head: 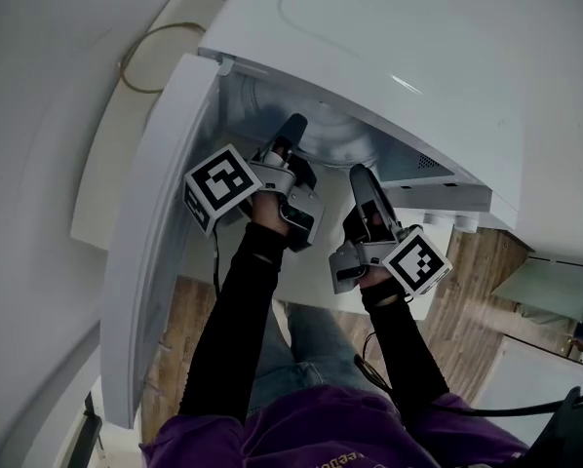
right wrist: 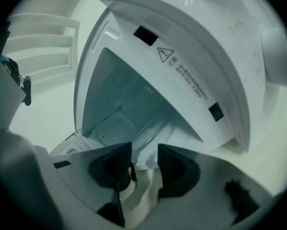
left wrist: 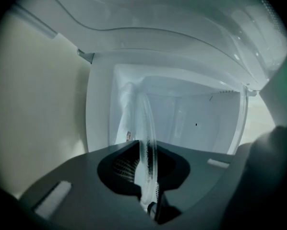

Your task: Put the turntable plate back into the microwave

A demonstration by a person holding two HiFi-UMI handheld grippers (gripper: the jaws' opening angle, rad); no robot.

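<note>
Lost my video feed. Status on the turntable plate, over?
Left gripper shut on plate rim. Right gripper open, empty. Plate partly inside microwave. Door open, nothing blocking.

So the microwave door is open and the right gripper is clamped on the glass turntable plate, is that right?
Not quite. The left gripper is clamped on the glass turntable plate, as the left gripper view shows; the right gripper is open, gripping nothing. The microwave door is open.
</note>
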